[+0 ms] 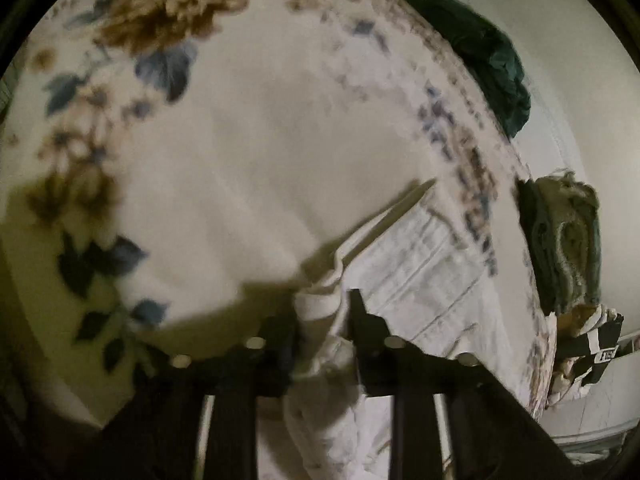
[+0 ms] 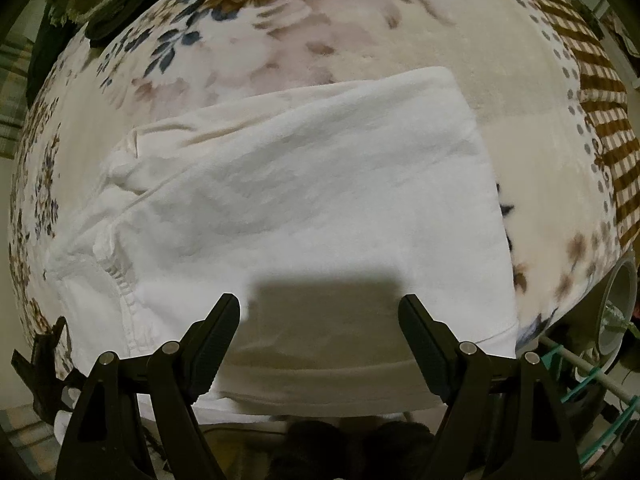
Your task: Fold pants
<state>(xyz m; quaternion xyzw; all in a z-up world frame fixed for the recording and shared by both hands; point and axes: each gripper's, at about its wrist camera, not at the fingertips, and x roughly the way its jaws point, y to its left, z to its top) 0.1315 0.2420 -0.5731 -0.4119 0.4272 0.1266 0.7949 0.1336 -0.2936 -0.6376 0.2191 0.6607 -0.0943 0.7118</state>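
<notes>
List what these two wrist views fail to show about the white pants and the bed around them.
- Left wrist: the floral bedspread and pants are motion-blurred; seams unreadable.
- Left wrist: the left gripper covers the pinched fabric.
- Right wrist: the pants' near edge runs behind the open right gripper.
- Legs and waistband cannot be told apart.

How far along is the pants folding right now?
Partly done. The white cotton pants already lie doubled into a broad panel on the floral blanket. In hand: the left gripper is shut on a bunched end of the pants. The right gripper hovers open. Left: bringing that end over and flattening.
</notes>
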